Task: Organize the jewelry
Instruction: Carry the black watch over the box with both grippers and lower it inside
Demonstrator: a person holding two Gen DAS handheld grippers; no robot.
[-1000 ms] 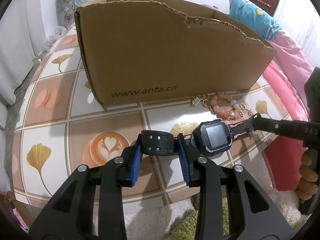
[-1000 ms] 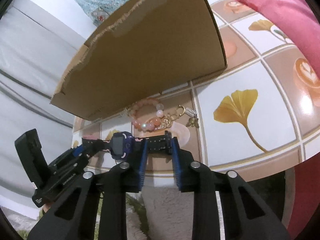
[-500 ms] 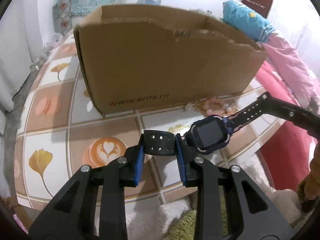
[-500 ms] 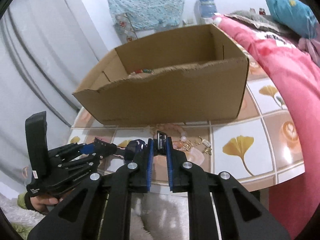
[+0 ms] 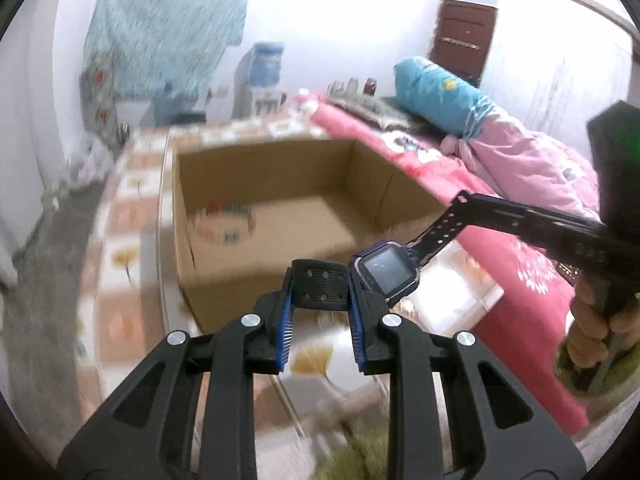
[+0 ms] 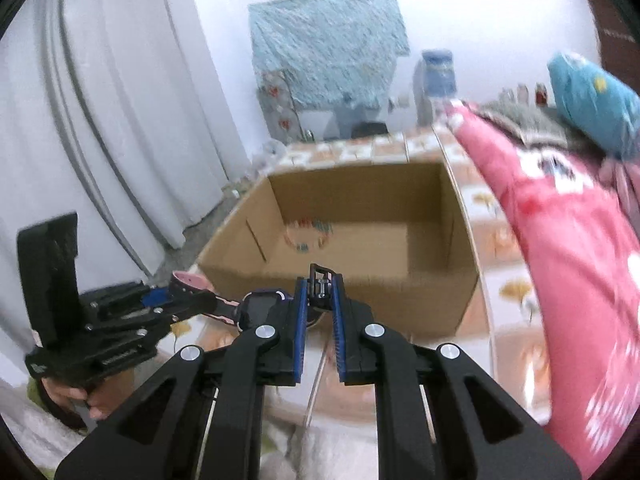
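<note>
A dark blue smartwatch (image 5: 386,274) hangs in the air in front of an open cardboard box (image 5: 280,172), held by both straps. My left gripper (image 5: 320,292) is shut on the black perforated strap (image 5: 320,282). From the right, my right gripper (image 5: 470,206) is clamped on the other strap. In the right wrist view, the right gripper (image 6: 320,300) is shut on the buckle end, with the watch (image 6: 260,304) to its left. The left gripper (image 6: 172,294) grips the pink-lined strap. A colourful bead bracelet (image 5: 224,220) lies on the box floor (image 6: 308,234).
The box (image 6: 420,300) stands on a tiled table (image 5: 120,248) with ginkgo and coffee patterns. A bed with a pink quilt (image 5: 500,160) and a blue pillow (image 5: 436,96) borders the table on the right. White curtains (image 6: 120,100) hang on the left.
Both grippers have risen with the watch off the table. The views now look down into the open box. The bead bracelets on the table have dropped out of sight.
</note>
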